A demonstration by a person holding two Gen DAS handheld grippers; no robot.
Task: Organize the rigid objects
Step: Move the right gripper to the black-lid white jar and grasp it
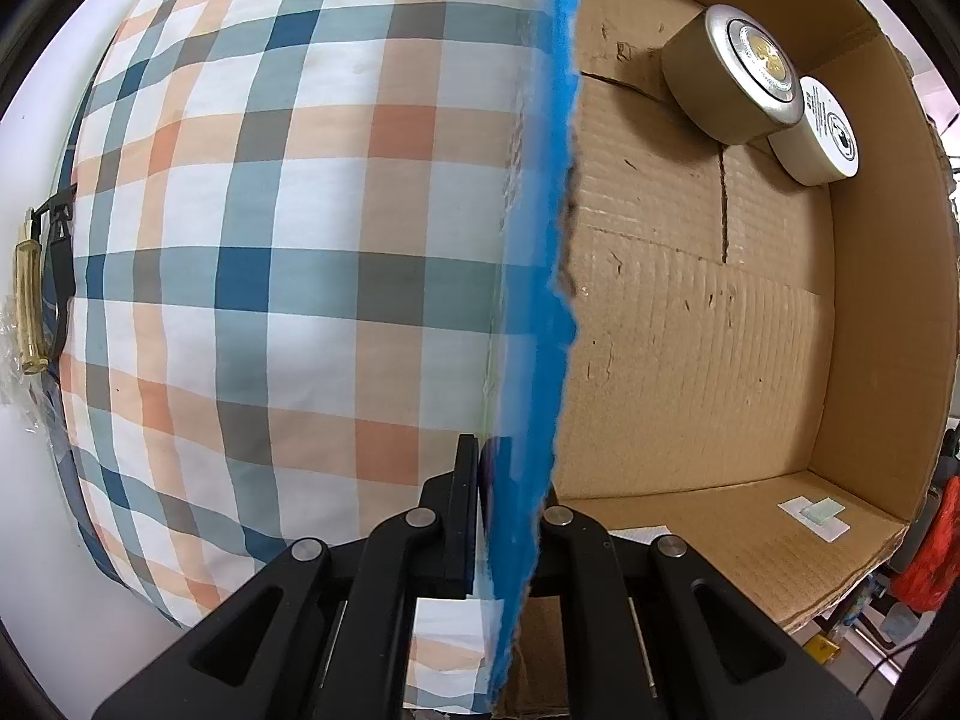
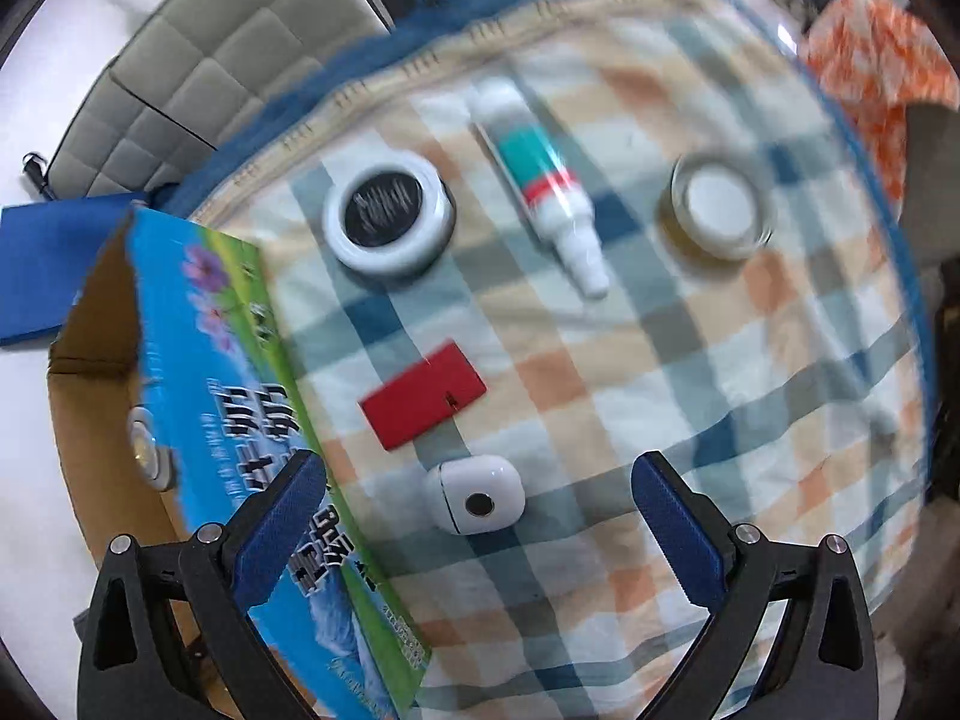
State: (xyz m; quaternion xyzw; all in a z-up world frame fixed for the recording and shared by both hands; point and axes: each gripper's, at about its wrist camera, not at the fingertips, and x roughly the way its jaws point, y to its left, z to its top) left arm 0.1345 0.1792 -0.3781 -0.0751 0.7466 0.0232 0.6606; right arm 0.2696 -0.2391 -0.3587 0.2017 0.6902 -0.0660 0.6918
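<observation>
Sorting partly done: your left hand-held gripper (image 1: 504, 516) pinches the box wall (image 1: 543, 240); two round cases (image 1: 735, 75) lie inside. Your right hand-held gripper (image 2: 480, 516) hangs spread over the white earbud case (image 2: 474, 495); tube (image 2: 540, 180), red card (image 2: 423, 395), two tins (image 2: 387, 219) remain on the checked cloth (image 2: 690, 420).

In the right wrist view the cardboard box (image 2: 228, 420) sits along the left side of the frame on the checked cloth (image 2: 690, 360), with everything else spread out to its right. Upper middle has the round tin (image 2: 387, 215), then the tube (image 2: 540, 180) to its right, then the small jar (image 2: 717, 204) further right; the flat card (image 2: 423, 395) lies below the tin and the earbud case (image 2: 474, 495) just below that. Left wrist view: two round pucks (image 1: 735, 75) (image 1: 819, 132) touching each other in the box's upper right corner.
</observation>
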